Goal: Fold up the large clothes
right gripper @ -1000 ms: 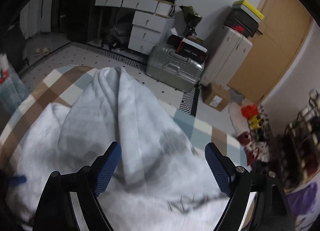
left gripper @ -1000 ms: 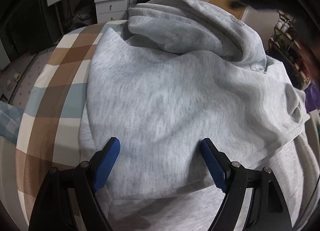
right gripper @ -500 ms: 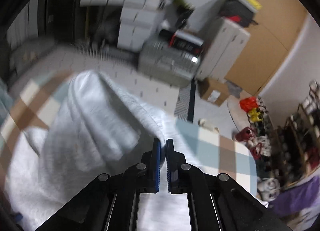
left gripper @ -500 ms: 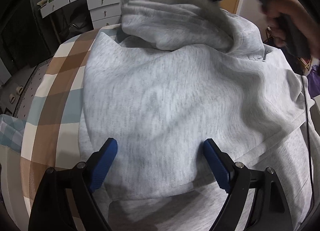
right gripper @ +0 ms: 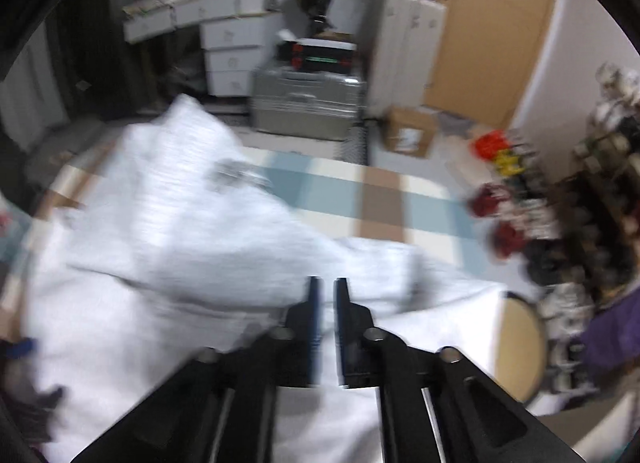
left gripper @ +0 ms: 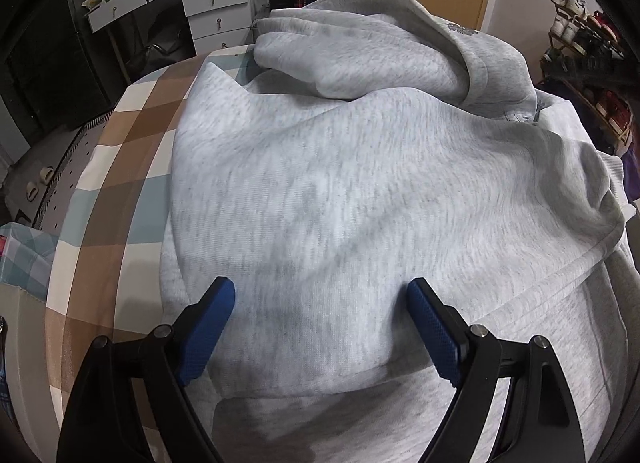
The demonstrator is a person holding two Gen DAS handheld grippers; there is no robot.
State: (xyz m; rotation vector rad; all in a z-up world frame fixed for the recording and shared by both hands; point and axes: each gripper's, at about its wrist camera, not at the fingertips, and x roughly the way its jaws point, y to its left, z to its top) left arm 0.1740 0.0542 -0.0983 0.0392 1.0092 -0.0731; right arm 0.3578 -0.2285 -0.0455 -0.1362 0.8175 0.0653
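Two grippers over one light grey heathered sweatshirt (left gripper: 360, 191) heaped on the brown-blue-cream checked cloth (left gripper: 116, 183) — left gripper (left gripper: 320, 327) spread wide above its folded front, gripping nothing — right gripper (right gripper: 324, 303) blurred, fingers nearly together, cannot tell if fabric is pinched.

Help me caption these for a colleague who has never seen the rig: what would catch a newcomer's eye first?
The big light grey sweatshirt fills the left wrist view, heaped over a checked brown, blue and cream bedcover. The left gripper hangs over its near part with blue-padded jaws spread wide. In the blurred right wrist view, the right gripper has jaws nearly together above the cloth; a silver suitcase stands behind.
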